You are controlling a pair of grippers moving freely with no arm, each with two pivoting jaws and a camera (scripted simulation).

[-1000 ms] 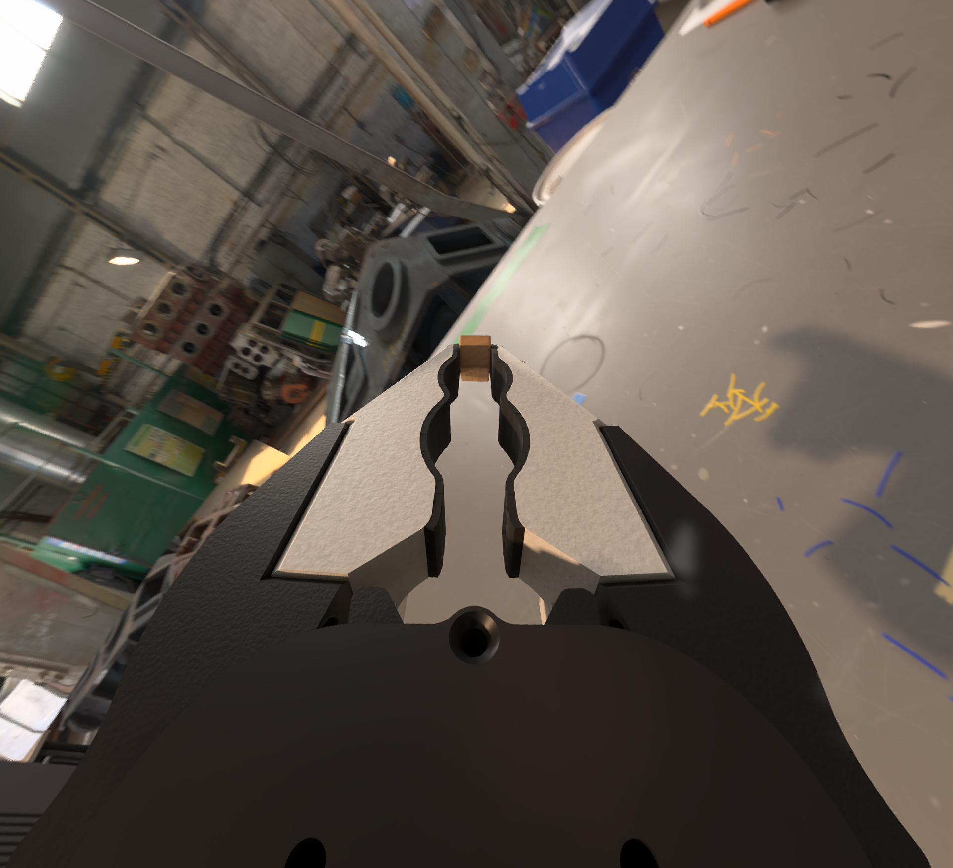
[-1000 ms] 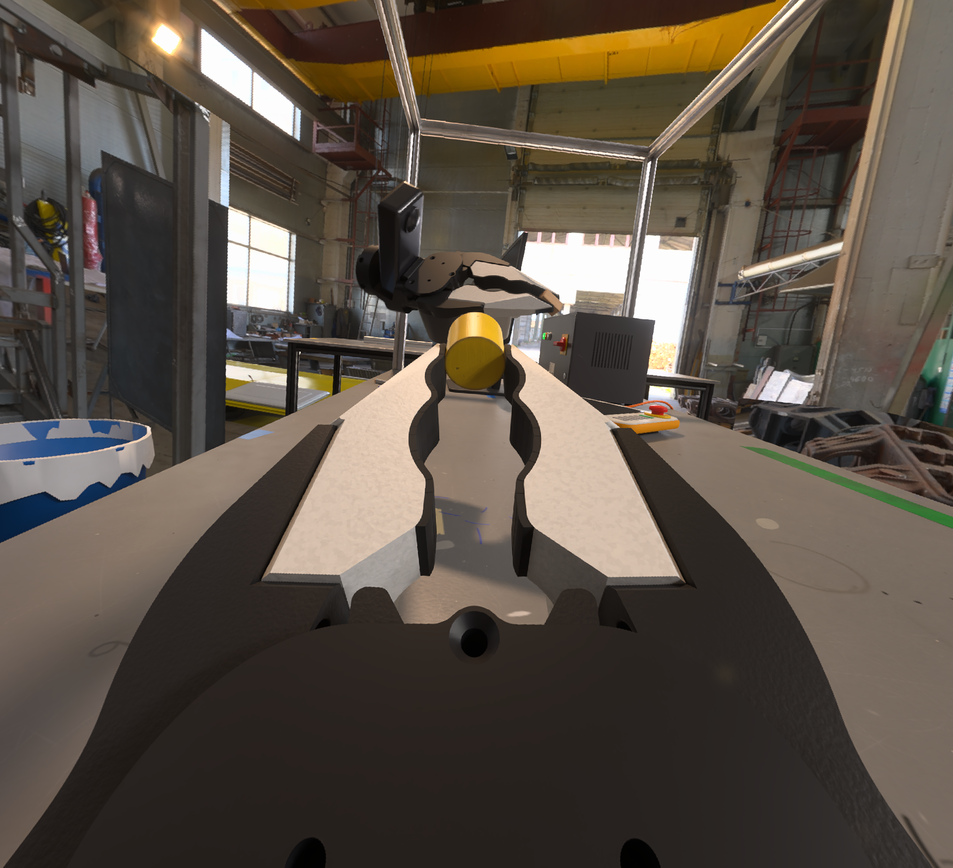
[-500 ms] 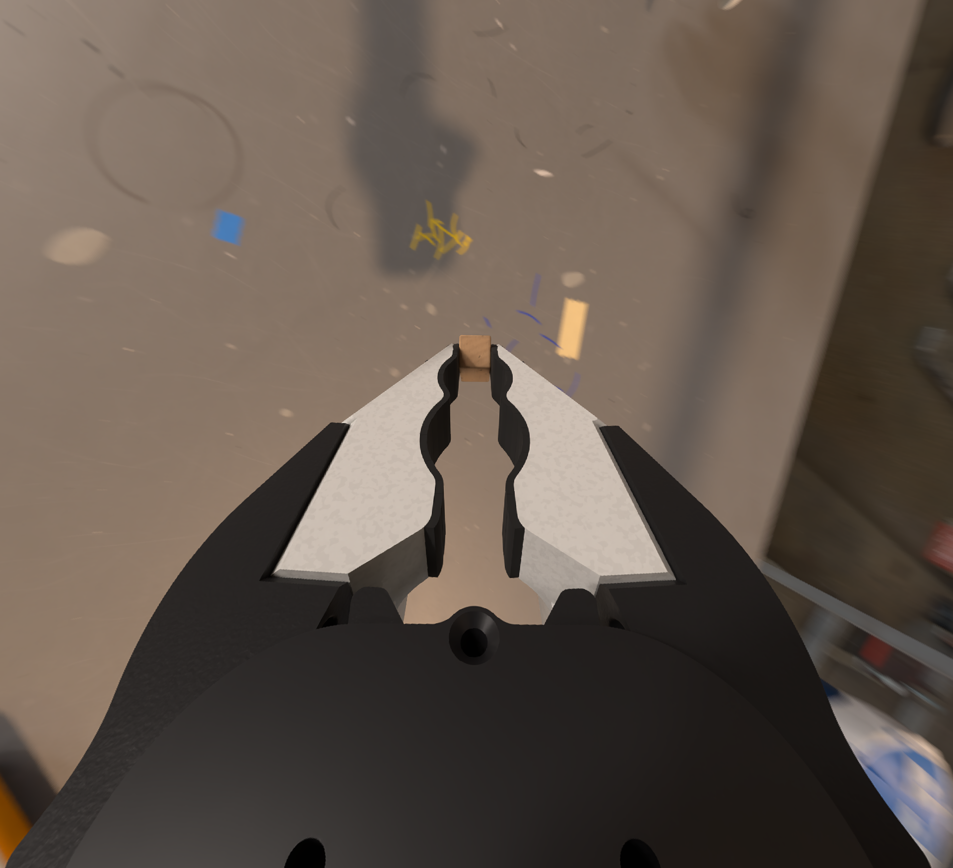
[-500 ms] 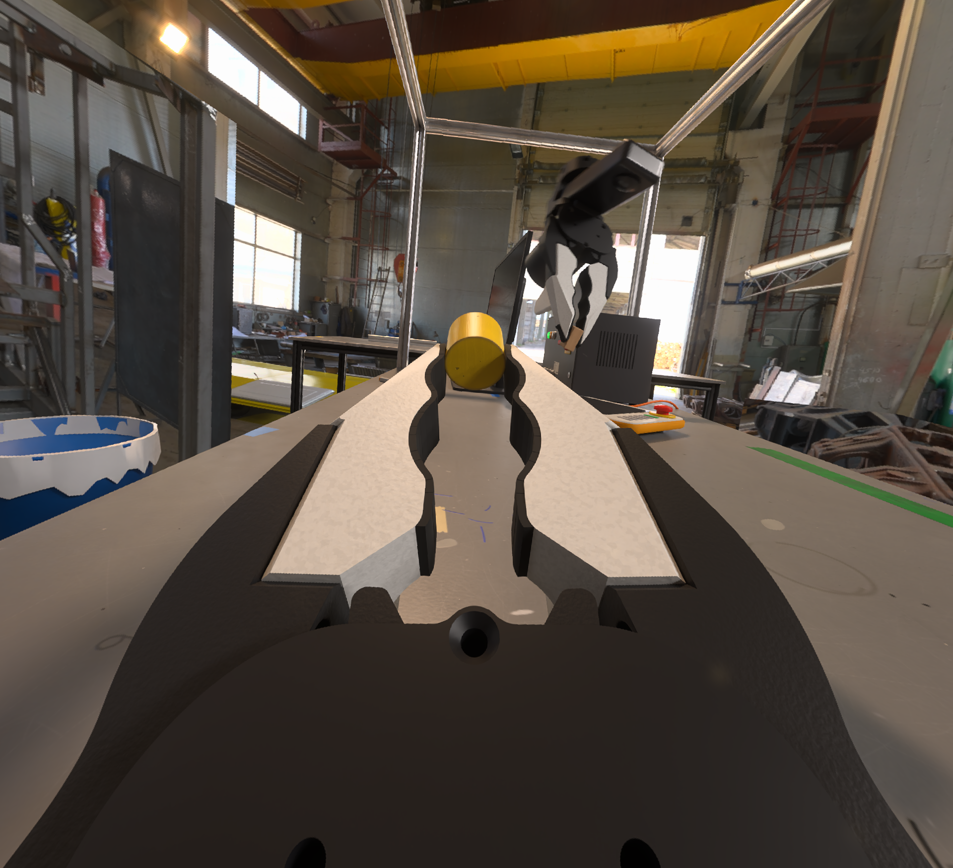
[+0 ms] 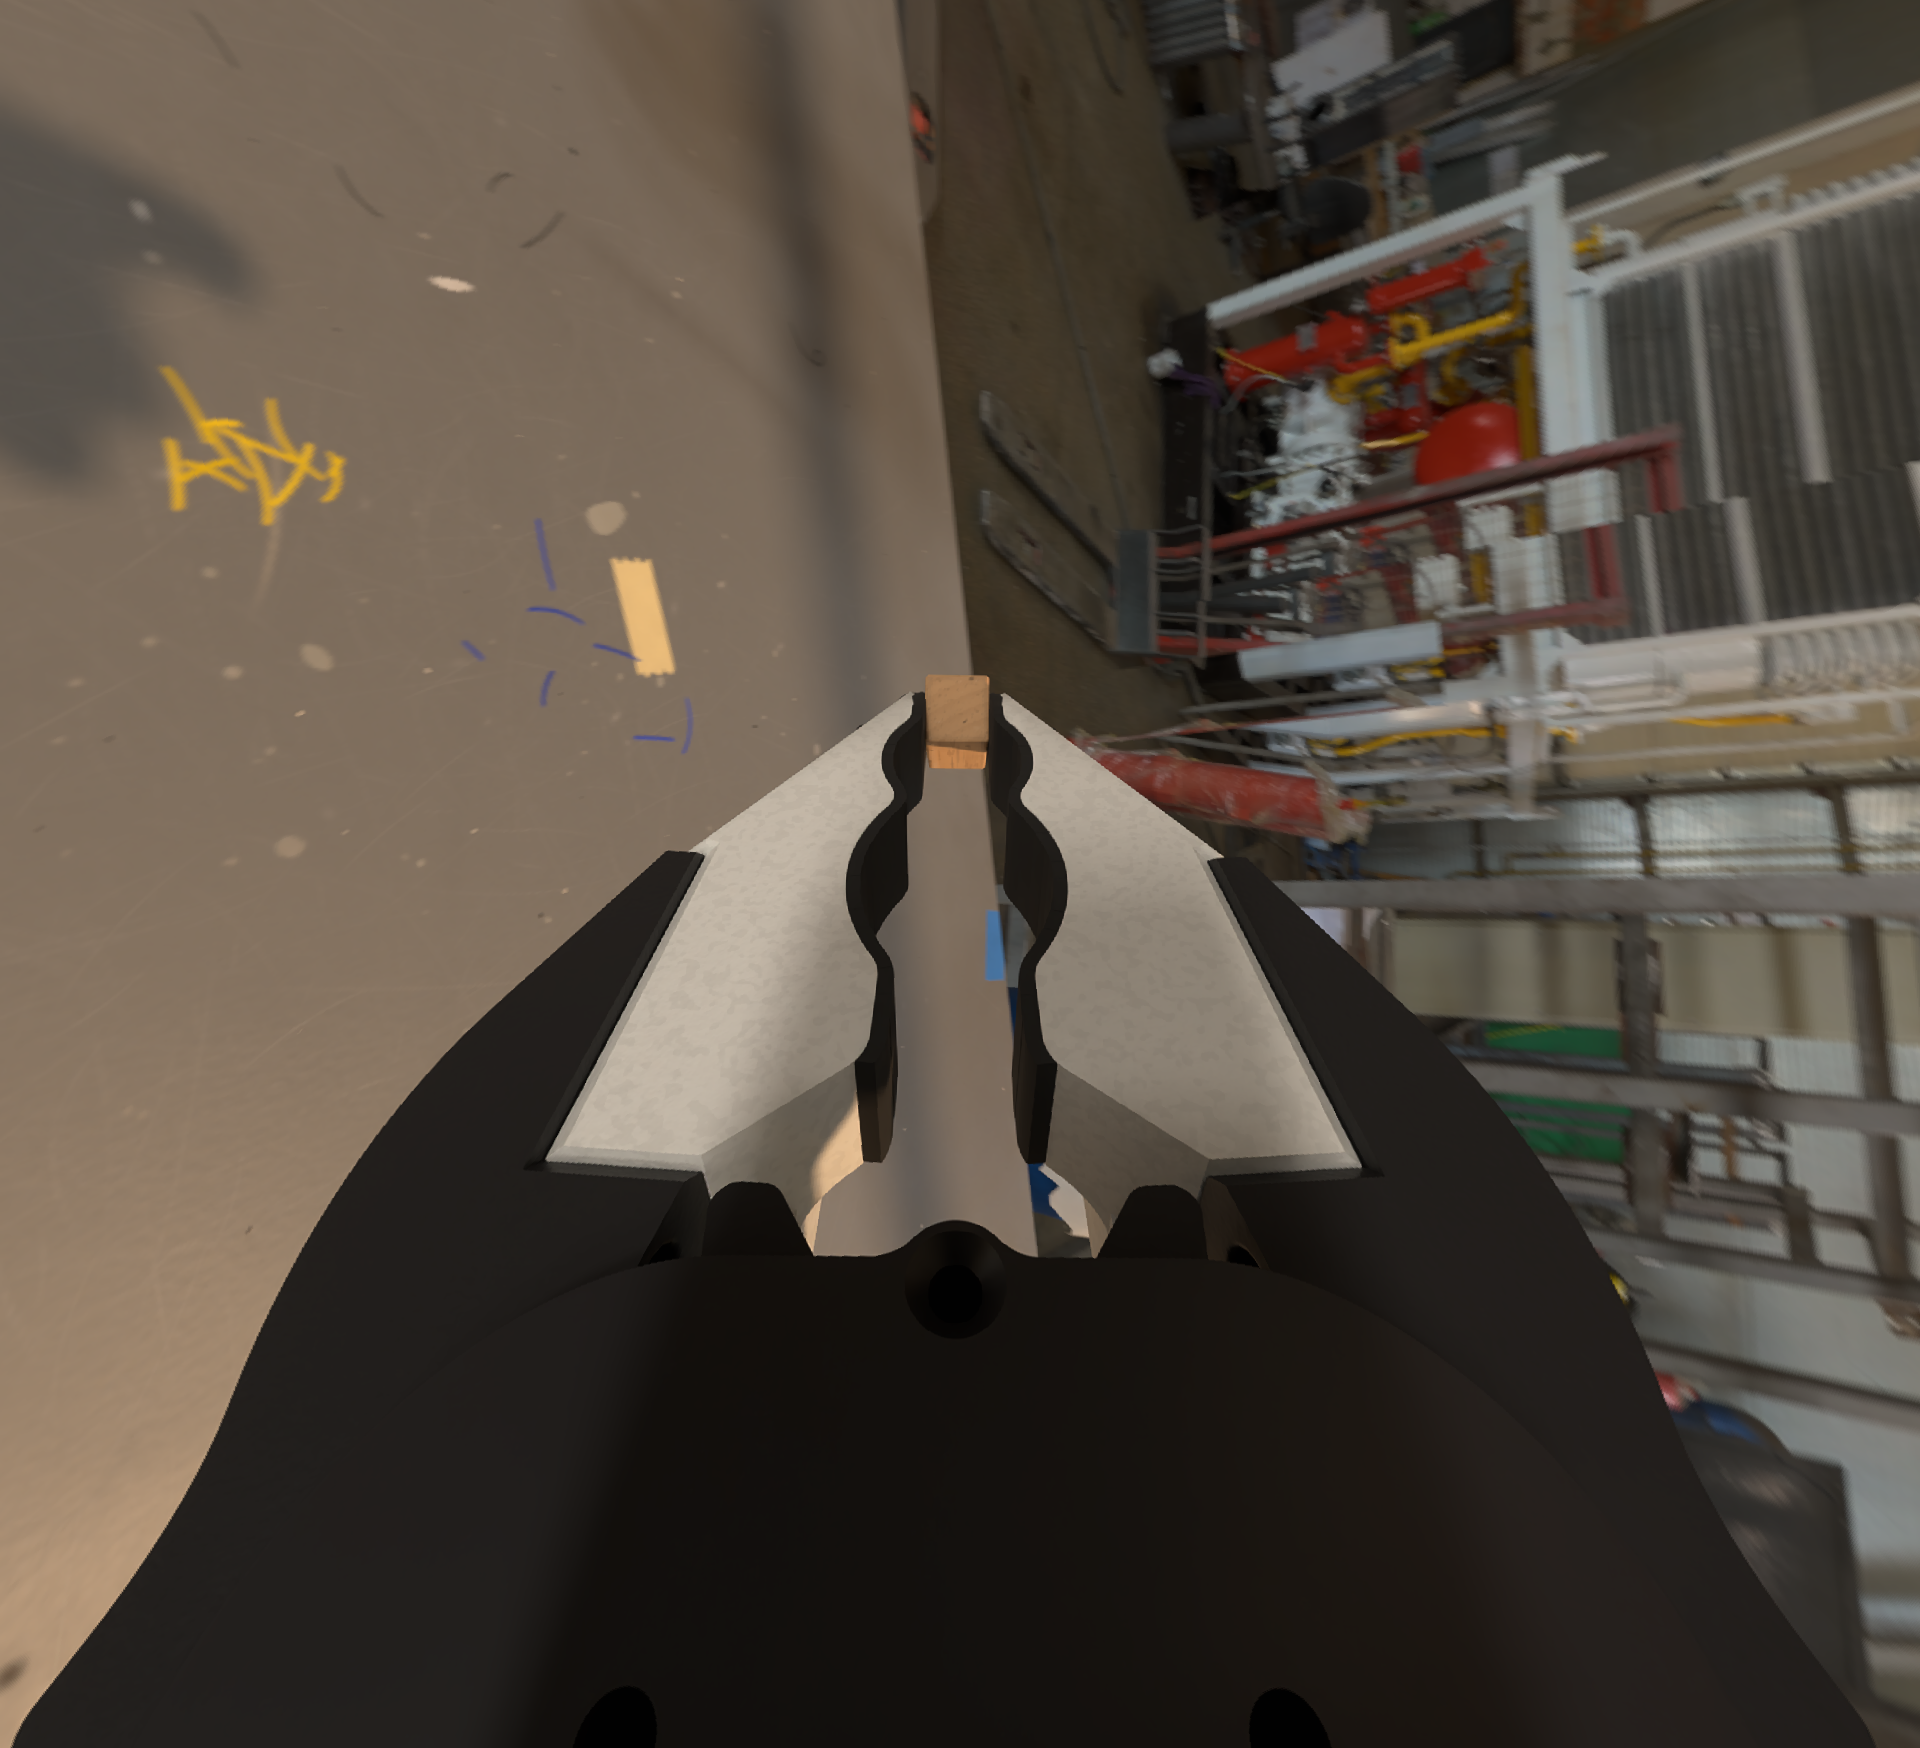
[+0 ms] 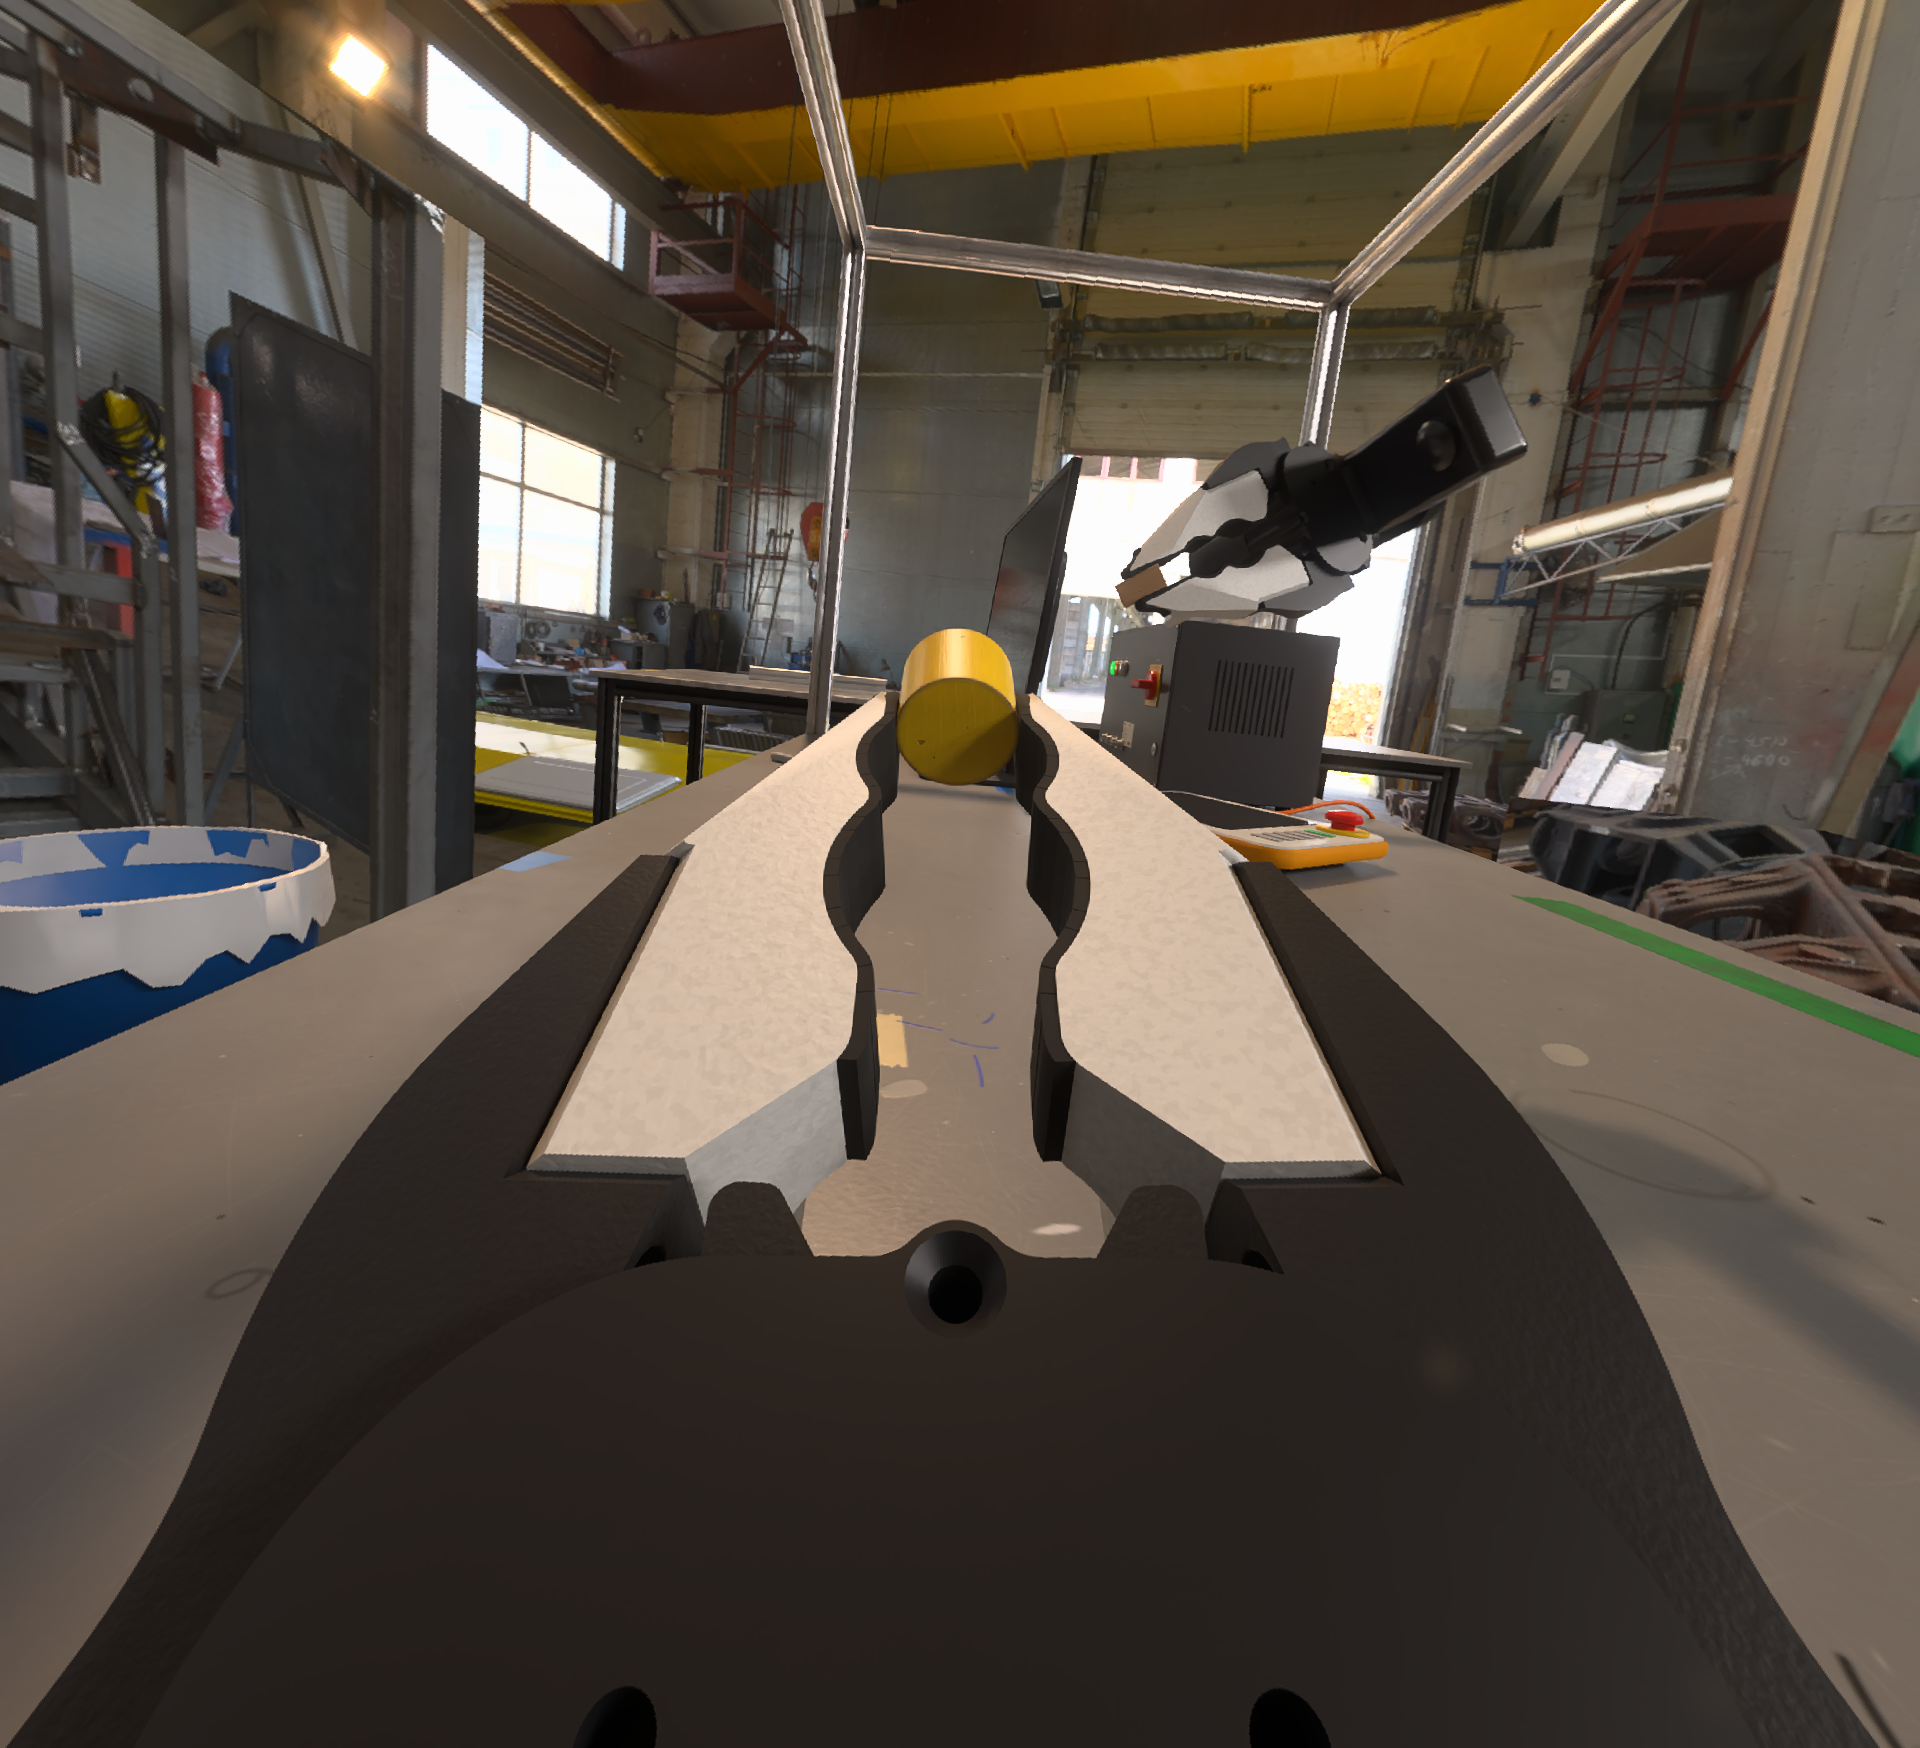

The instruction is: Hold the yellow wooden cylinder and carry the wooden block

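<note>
Block, small tan wooden block (image 5: 957, 719), clamped at the tips of the left gripper (image 5: 957, 711), held in the air clear of the grey scuffed tabletop (image 5: 416, 140); since half a second ago the left wrist view has swung from looking straight down at the table to looking past its edge at the workshop beyond, and in the right wrist view the left gripper (image 6: 1143, 584) has gone from hanging tips-down to lying sideways, tips toward the left of that view and slightly down; reads as carry under way, block not set down yet; grip on block looks unchanged across the frames; yellow wooden cylinder (image 6: 957, 719) pinched at the tips of the right gripper (image 6: 957, 722), same spot as a second ago, low over the table, so hold part looks satisfied; cylinder long axis runs forward along the fingers, round flat end facing the camera, far end tipped slightly up; block too short to give a clear long axis, one face points forward out of the tips; tan tape strip (image 5: 642, 616) and yellow scribble (image 5: 244, 457) on table, untouched.
</note>
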